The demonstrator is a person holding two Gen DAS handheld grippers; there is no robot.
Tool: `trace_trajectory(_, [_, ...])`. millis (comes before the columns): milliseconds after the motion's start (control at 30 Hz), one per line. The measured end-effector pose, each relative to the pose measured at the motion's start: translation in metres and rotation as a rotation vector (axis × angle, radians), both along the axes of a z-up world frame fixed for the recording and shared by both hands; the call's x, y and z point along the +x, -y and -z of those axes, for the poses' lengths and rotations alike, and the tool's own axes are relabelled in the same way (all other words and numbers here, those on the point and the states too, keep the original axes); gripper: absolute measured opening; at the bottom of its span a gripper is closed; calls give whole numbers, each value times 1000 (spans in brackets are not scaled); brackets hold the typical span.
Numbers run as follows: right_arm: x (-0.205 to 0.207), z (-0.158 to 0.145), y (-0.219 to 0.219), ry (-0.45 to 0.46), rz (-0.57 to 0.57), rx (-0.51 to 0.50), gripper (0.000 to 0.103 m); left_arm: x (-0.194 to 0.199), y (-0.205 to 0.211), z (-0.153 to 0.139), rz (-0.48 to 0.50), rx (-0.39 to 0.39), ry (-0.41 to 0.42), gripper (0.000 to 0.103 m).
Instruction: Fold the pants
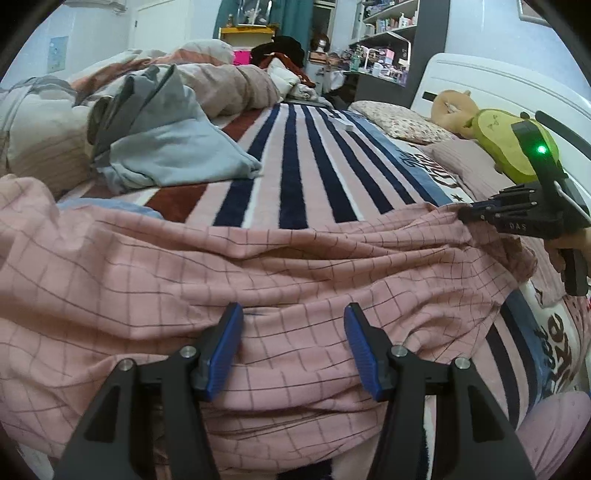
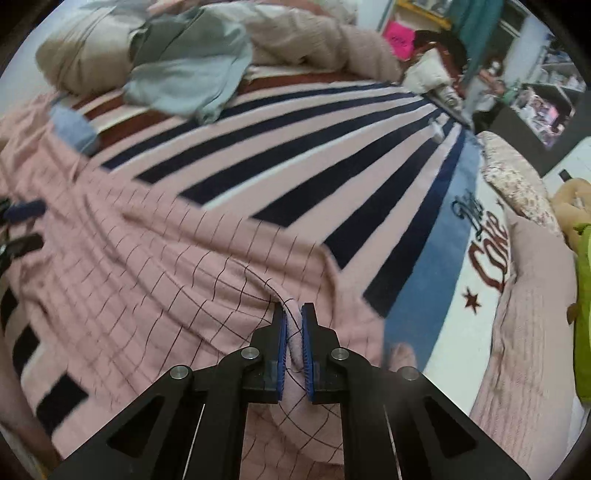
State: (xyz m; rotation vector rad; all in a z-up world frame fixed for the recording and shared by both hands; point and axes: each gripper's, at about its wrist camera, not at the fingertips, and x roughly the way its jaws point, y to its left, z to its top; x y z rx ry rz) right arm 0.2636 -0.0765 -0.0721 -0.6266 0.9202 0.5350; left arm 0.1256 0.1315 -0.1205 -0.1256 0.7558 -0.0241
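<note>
Striped blanket (image 1: 295, 166) covers the bed; right gripper (image 2: 294, 314) pinches the pink checked pants (image 1: 258, 266), left gripper (image 1: 293, 314) gapes above them, grey clothes (image 1: 166, 129) heaped beyond.

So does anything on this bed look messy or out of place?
The pink checked pants lie wrinkled and bunched, not flat, where the right gripper pinches a fold. A crumpled grey-blue garment sits heaped on the striped blanket behind.

A striped blanket (image 1: 295, 166) covers the bed. On its far left edge lies a grey-blue garment (image 1: 166, 140) — a rumpled quilt (image 1: 229, 74) behind it. Right of the blanket: a flowered pillow (image 1: 399, 123), a green plush toy (image 1: 513, 147) — shelves (image 1: 388, 33) beyond.
</note>
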Motion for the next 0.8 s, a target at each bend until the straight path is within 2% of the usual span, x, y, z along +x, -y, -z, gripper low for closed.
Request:
trace_trajectory(167, [30,13,-3,6,53,19,2,5,-4,4,-33,25,-22,52])
trace_trajectory(367, [62,38,-7,-52,125,62,6,6,2,9,-33,75,-42,53])
trace_trajectory(433, [72,41,-1,-85,164,88,19,6,0,9,-34,66,-38,53])
trace_trajectory(500, [78,37,8,-112,190,134,23,5,0,8,-38,60,-37,53])
trace_trajectory(567, [78,24,18,-169,207,209,37,5,0,9,-40,65,-36,53])
trace_trajectory(600, [72,13,24,-173,207,240,51,5,1,9,-41,69,-37,53])
trace_trajectory(633, [66,3,27,-153,205,250,60,5,2,9,-41,74,-37,53])
trace_trajectory(733, [37,-28,40,-89,180,243,62,5,2,9,-41,71,-37,53])
trace_trajectory(800, [20,-34,49,-87,178,215,63,4,3,9,-42,68,-36,53])
